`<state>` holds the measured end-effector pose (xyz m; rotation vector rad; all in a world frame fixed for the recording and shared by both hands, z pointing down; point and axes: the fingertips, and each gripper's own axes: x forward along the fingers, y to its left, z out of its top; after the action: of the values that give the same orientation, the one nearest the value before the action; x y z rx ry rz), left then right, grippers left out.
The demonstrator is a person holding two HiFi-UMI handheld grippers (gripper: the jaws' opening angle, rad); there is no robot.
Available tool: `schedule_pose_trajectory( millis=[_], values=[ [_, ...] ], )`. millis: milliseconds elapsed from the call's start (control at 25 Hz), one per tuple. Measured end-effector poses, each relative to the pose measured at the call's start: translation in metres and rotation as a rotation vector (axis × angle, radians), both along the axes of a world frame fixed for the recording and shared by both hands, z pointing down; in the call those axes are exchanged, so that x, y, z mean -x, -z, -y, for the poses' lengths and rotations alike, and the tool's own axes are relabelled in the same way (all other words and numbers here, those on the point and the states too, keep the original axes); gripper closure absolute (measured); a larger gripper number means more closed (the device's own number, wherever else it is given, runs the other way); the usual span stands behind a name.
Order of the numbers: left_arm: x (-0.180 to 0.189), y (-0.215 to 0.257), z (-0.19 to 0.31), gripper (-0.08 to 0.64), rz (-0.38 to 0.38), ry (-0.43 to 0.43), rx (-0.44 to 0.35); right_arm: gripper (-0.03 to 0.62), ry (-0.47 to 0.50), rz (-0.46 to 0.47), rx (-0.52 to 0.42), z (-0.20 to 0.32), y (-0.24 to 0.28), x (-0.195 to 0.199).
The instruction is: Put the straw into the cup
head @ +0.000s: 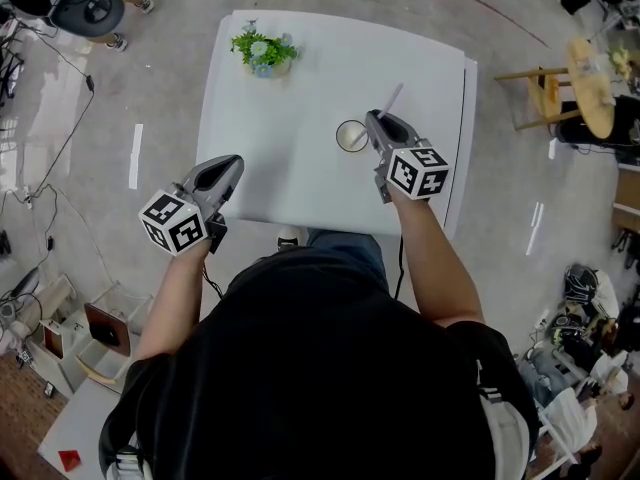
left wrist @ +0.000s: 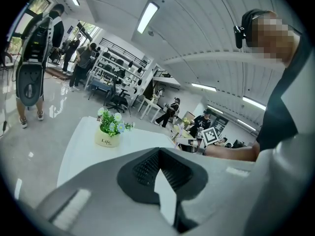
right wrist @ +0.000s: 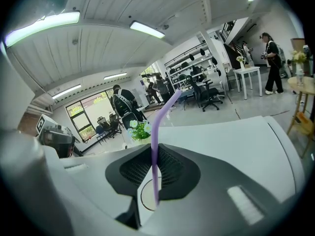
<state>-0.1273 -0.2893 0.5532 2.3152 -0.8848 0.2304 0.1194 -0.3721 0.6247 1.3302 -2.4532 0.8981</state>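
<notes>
A purple bendy straw (right wrist: 155, 146) stands nearly upright between the jaws of my right gripper (right wrist: 154, 156), which is shut on it. In the head view the straw (head: 390, 99) sticks up past the right gripper (head: 377, 120), right beside the white cup (head: 351, 136) on the white table (head: 290, 168). The cup's rim (right wrist: 143, 196) shows below the jaws, with the straw's lower tip over its opening. My left gripper (head: 228, 168) hovers at the table's near left edge, shut with nothing in it; its jaws (left wrist: 160, 168) meet.
A small pot of flowers (head: 263, 51) stands at the table's far left corner. A wooden stool (head: 570, 88) and clutter lie to the right on the floor, cables and boxes to the left. People stand in the room behind.
</notes>
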Motion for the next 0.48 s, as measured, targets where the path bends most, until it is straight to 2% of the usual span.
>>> schedule_pose_trajectory(
  millis=[480],
  values=[
    [-0.001, -0.007, 0.0, 0.56, 0.004, 0.0, 0.018, 0.534, 0.023, -0.009, 0.037, -0.004, -0.024, 0.011]
  ],
)
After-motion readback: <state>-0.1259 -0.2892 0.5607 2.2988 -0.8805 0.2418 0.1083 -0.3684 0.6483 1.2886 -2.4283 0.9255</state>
